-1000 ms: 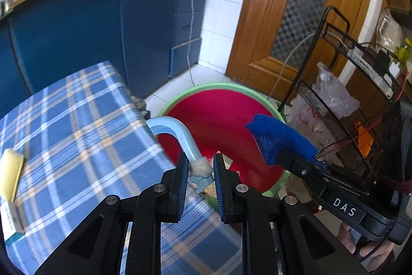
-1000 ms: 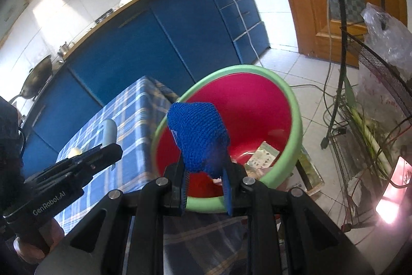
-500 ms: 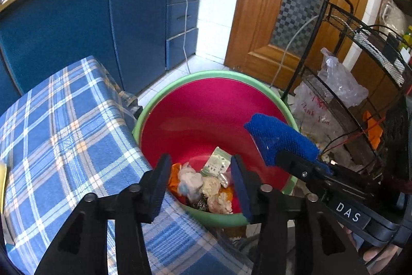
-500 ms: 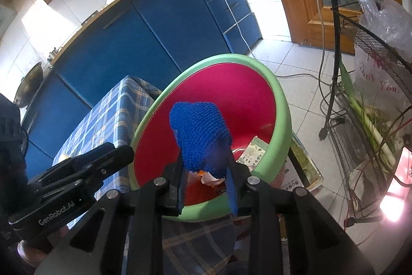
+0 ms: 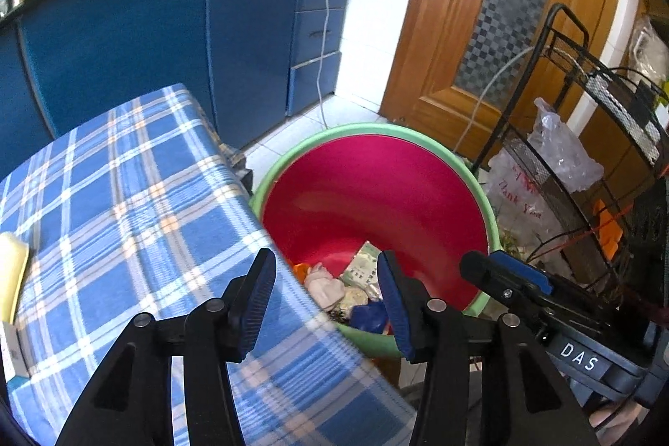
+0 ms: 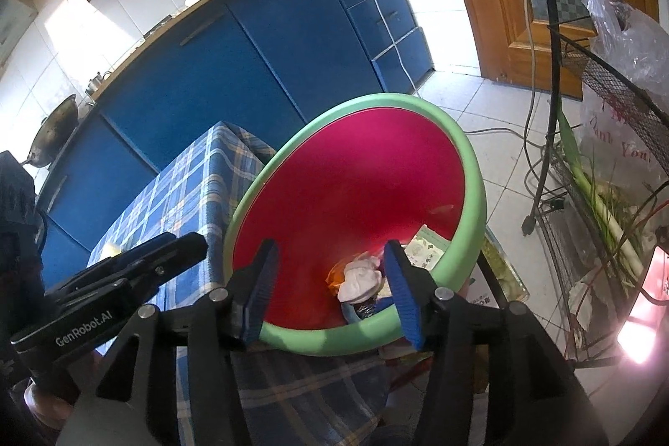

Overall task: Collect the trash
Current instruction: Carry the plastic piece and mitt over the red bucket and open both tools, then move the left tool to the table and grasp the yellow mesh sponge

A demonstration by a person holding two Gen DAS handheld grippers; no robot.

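Both the left tongs (image 5: 326, 299) and right tongs (image 6: 334, 291), jaws just opened and empty, hang above the basin (image 5: 489, 212), where the trash (image 5: 334, 287) lies at 6 o'clock, probably light, soft and crushable, best pinched at its bulk.

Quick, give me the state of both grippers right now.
Left gripper: open, jaws just opened, nothing between them, above the basin.
Right gripper: open, jaws just opened, nothing between them.
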